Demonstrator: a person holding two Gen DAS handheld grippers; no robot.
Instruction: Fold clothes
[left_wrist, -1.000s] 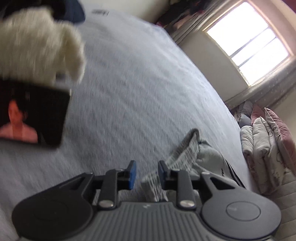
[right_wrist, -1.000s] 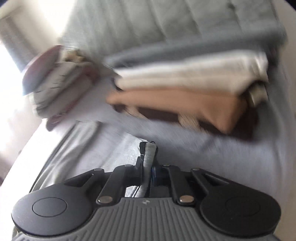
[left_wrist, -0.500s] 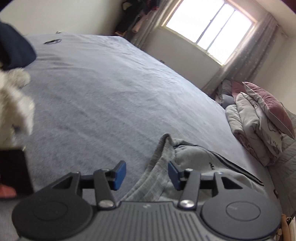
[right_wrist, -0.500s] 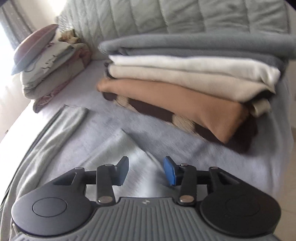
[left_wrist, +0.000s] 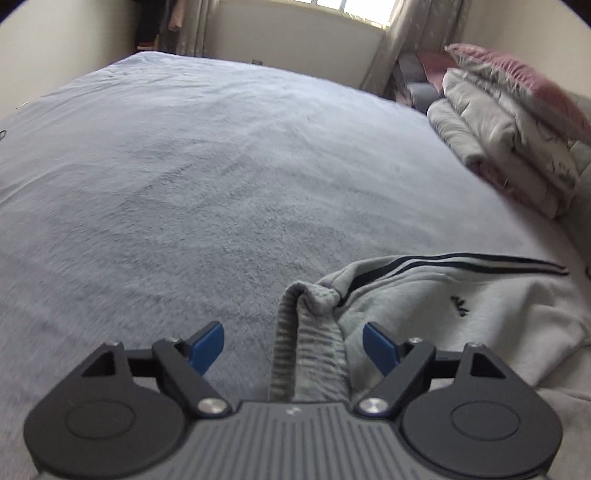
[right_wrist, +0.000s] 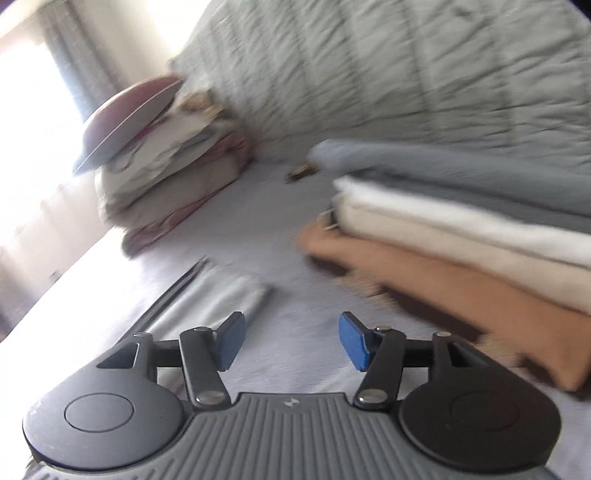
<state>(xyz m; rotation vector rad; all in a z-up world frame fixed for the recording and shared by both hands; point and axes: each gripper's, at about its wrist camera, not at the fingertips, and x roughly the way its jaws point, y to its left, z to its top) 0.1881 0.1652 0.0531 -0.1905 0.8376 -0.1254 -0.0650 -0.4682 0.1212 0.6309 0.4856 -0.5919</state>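
Observation:
A light grey sweatshirt (left_wrist: 461, 314) with dark stripes lies on the blue-grey bed cover (left_wrist: 221, 177). Its ribbed hem (left_wrist: 306, 350) stands up in a fold between the jaws of my left gripper (left_wrist: 293, 341), which are opening and do not press on it. In the right wrist view a folded part of the same garment (right_wrist: 221, 295) lies flat at the lower left. My right gripper (right_wrist: 290, 339) hovers over the bed cover (right_wrist: 258, 221) beside it, jaws opening, nothing between them.
A stack of folded blankets (right_wrist: 461, 240), grey, white and tan, lies to the right. Folded quilts and a pink pillow (left_wrist: 517, 122) are piled at the head of the bed. A quilted grey headboard (right_wrist: 406, 74) and a window with curtains (left_wrist: 406, 22) stand behind.
Both grippers were shut on the sweatshirt's cloth a second ago and have let go, jaws spreading wide. The left view swung right, away from a screen and a fluffy white thing.

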